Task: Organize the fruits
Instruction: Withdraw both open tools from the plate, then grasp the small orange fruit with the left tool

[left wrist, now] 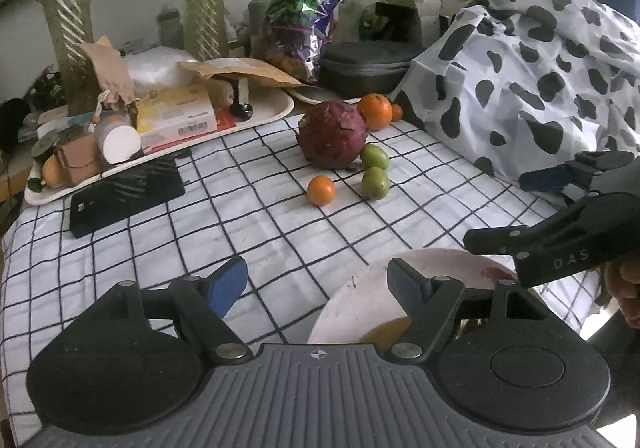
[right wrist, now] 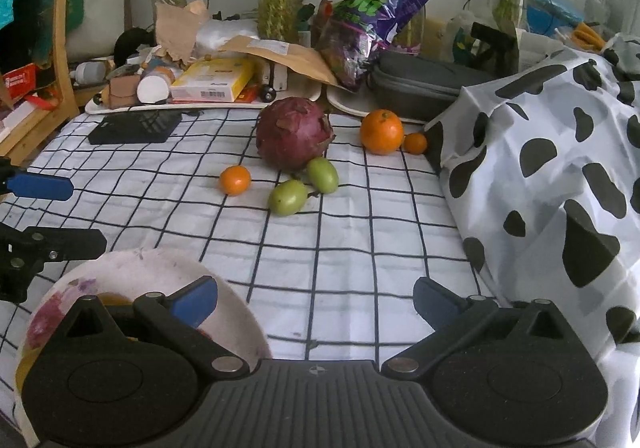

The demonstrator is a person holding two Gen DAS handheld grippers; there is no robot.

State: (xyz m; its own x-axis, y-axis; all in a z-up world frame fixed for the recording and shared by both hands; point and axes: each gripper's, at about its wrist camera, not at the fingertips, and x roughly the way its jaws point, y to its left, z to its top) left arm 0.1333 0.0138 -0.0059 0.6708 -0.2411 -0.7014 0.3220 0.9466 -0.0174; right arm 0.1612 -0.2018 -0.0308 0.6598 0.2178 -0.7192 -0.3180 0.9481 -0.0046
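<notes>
A dark red dragon fruit [left wrist: 331, 134] [right wrist: 294, 133] lies mid-table on the checked cloth. Beside it are two green fruits [left wrist: 375, 170] [right wrist: 304, 188], a small orange [left wrist: 321, 190] [right wrist: 235, 180], a large orange [left wrist: 375, 111] [right wrist: 381, 132] and a tiny orange [left wrist: 397, 112] [right wrist: 415, 143]. A white bowl [left wrist: 360, 300] [right wrist: 132, 268] sits near the front with something orange inside it. My left gripper [left wrist: 318, 284] is open and empty above the bowl's left rim. My right gripper [right wrist: 316, 298] is open and empty just right of the bowl.
A cow-print cloth [left wrist: 532, 80] [right wrist: 552, 176] heaps on the right. A cluttered white tray [left wrist: 276, 110] [right wrist: 192, 104], a black device [left wrist: 126, 198] [right wrist: 134, 127], a grey case [left wrist: 366, 66] [right wrist: 424, 84], vases and a purple bag [right wrist: 372, 20] line the back.
</notes>
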